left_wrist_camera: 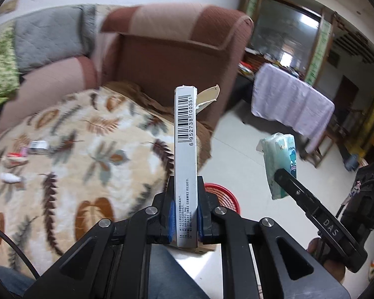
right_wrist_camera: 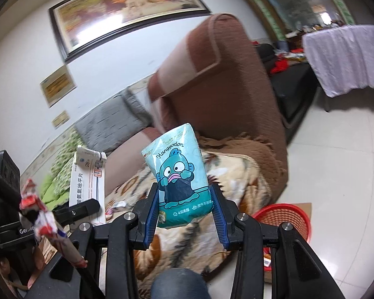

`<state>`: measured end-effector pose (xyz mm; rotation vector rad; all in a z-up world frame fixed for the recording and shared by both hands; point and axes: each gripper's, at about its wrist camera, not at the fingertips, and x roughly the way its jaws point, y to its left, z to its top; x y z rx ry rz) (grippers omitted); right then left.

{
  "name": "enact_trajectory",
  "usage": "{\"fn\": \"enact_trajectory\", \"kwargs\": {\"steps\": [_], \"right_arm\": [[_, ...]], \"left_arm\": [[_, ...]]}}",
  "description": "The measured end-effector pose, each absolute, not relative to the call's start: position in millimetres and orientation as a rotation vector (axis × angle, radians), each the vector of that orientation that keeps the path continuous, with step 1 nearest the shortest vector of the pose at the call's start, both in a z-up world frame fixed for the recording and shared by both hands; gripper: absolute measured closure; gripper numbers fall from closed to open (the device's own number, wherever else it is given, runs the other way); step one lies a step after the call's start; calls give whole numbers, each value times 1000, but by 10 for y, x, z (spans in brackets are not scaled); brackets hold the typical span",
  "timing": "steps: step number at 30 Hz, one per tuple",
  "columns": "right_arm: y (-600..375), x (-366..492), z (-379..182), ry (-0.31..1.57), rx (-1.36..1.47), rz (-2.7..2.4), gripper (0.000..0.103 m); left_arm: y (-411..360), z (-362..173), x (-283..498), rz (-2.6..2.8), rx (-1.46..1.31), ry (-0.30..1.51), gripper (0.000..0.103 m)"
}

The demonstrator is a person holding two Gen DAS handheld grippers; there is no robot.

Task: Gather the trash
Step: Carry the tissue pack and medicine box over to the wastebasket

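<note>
My left gripper is shut on a thin white medicine box that stands upright with its barcode edge facing the camera. The same box shows at the left of the right wrist view. My right gripper is shut on a teal tissue pack printed with a cartoon fish; that pack also appears at the right of the left wrist view. A red mesh basket sits on the floor by the sofa, partly hidden behind the left gripper.
A leaf-patterned blanket covers the sofa seat, with small wrappers and a crumpled white scrap on it. The brown sofa arm rises behind. A cloth-draped table stands on the tiled floor.
</note>
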<state>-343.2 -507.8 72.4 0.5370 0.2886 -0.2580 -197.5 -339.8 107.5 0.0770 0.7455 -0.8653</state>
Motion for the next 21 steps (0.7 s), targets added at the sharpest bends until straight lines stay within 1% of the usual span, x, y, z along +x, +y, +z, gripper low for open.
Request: {"fn": "enact_trajectory", "kwargs": {"steps": [10,21], "right_arm": [[-5454,-3360,428,335,642,-312,60],[-5697,-3333,200,374,673,-382,59]], "left_arm": [[-3854,796,-1849,-917,135,821,91],[-4383,473,-1816,-951,216,853,90]]}}
